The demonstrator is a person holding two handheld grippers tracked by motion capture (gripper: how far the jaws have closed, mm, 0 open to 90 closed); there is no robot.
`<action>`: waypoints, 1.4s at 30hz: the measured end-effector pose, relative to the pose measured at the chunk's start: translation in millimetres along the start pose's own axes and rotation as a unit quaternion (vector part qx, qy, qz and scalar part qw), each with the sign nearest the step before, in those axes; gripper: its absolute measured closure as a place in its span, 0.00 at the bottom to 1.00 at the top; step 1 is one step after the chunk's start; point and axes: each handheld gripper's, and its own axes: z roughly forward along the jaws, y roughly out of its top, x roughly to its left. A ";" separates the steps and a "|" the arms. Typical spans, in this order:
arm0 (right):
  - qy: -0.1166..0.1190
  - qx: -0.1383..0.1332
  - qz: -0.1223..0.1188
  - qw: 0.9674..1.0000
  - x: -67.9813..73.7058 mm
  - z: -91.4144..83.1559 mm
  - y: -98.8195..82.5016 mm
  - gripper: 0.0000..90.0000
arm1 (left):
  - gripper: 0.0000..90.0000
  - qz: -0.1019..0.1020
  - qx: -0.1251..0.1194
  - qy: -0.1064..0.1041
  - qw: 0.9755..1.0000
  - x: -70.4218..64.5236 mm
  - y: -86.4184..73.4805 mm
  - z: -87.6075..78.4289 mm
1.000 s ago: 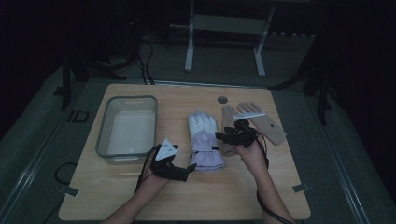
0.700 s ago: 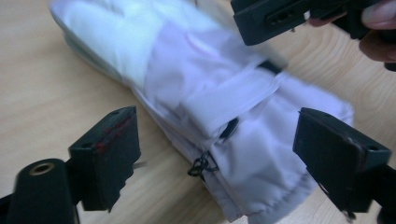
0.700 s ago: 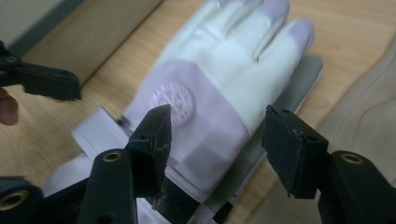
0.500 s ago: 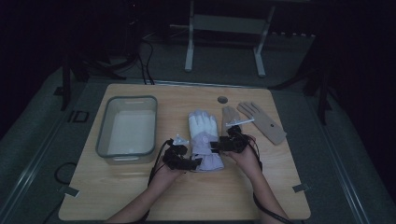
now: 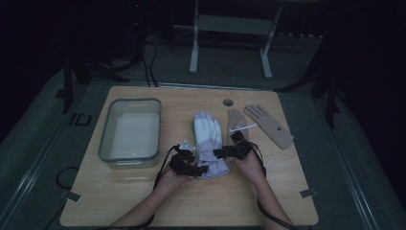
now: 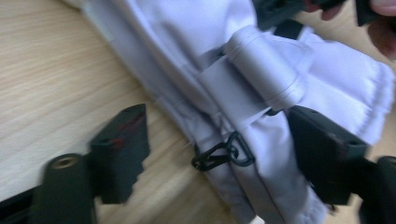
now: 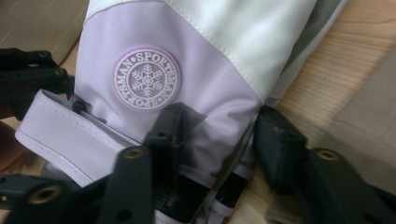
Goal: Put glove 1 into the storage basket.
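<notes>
Both tongs straddle the cuff of the ski glove on the table: left tongs and right tongs have just been closing, neither clamped yet, apparently to grip opposite edges.

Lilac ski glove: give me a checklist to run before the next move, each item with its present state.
1. Left hand-held gripper straddles the cuff edge of the lilac ski glove, jaws just closing: ok.
2. Left pads pressing the fabric: not ok, a gap shows on both sides.
3. Right hand-held gripper at the cuff's other edge, jaws just closing: ok.
4. Right pads gripping firmly: cannot tell.
5. Black clip clear of the jaws: ok.
6. Glove lies apart from the clear bin and the tan gloves: ok.
</notes>
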 end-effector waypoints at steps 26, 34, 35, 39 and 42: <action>-0.010 -0.060 -0.004 0.998 25.9 -44.1 11.8 0.86 | 0.80 0.044 -0.004 -0.022 0.999 -11.7 33.7 -38.7; -0.009 -0.083 -0.022 0.996 44.9 -59.5 28.1 0.86 | 0.80 0.062 -0.014 -0.016 0.998 -13.1 47.7 -64.4; -0.008 -0.085 -0.024 0.996 47.1 -61.2 30.3 0.86 | 0.80 0.065 -0.017 -0.014 0.998 -13.3 49.2 -67.7; -0.007 -0.093 -0.035 0.995 57.0 -66.8 40.2 0.86 | 0.80 0.072 -0.022 -0.010 0.997 -12.2 54.7 -80.1; -0.007 -0.096 -0.041 0.995 63.4 -67.8 46.6 0.86 | 0.80 0.074 -0.023 -0.008 0.997 -9.9 57.9 -88.5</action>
